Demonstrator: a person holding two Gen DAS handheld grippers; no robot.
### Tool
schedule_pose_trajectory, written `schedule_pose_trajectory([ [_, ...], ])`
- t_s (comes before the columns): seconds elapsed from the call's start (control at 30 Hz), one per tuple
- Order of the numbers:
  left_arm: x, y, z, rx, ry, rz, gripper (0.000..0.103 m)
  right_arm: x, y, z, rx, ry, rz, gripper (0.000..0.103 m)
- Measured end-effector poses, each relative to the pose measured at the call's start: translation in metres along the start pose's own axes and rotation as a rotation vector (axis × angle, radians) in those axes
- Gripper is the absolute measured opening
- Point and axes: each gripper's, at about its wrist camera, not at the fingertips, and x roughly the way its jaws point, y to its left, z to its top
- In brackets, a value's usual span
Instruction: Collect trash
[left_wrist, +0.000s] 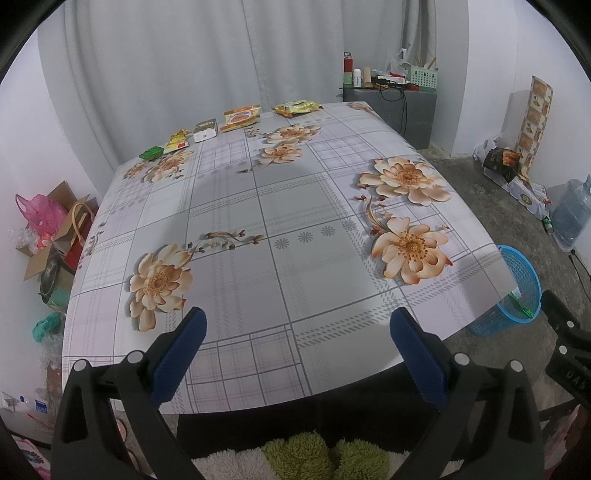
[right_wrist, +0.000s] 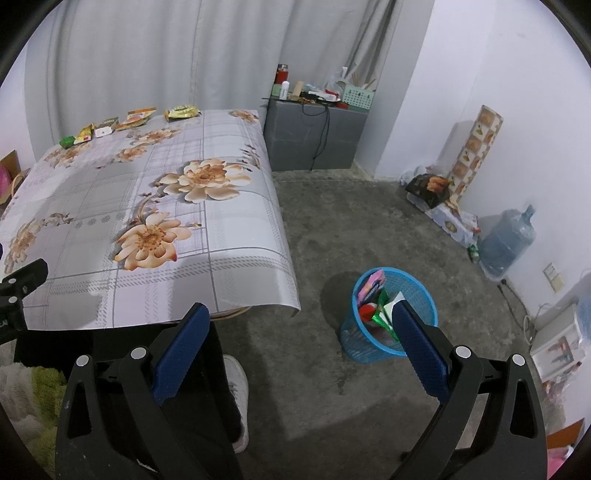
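Observation:
Several wrappers lie in a row along the table's far edge: a green one (left_wrist: 151, 152), a yellow-red one (left_wrist: 177, 141), a white box (left_wrist: 205, 130), an orange packet (left_wrist: 241, 117) and a yellow-green packet (left_wrist: 297, 107). The same row shows small in the right wrist view, from the green wrapper (right_wrist: 67, 141) to the yellow-green packet (right_wrist: 181, 112). A blue mesh bin (right_wrist: 388, 314) stands on the floor right of the table, holding several wrappers. My left gripper (left_wrist: 297, 321) is open over the table's near edge, empty. My right gripper (right_wrist: 299, 317) is open and empty, above the floor beside the bin.
The flowered tablecloth (left_wrist: 280, 206) covers the table. The blue bin (left_wrist: 517, 291) also shows at the table's right corner. A grey cabinet (right_wrist: 314, 136) with clutter stands behind. A water jug (right_wrist: 506, 240), boxes and bags line the right wall. A shoe (right_wrist: 236, 391) is below.

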Motion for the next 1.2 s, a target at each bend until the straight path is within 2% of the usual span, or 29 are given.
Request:
schedule_pose_trajectory([
  [1.2, -0.0001, -0.0012, 0.0006, 0.001, 0.003, 0.000, 0.097, 0.0001, 0.0051, 0.0018, 0.009, 0.001, 0.000, 0.095],
])
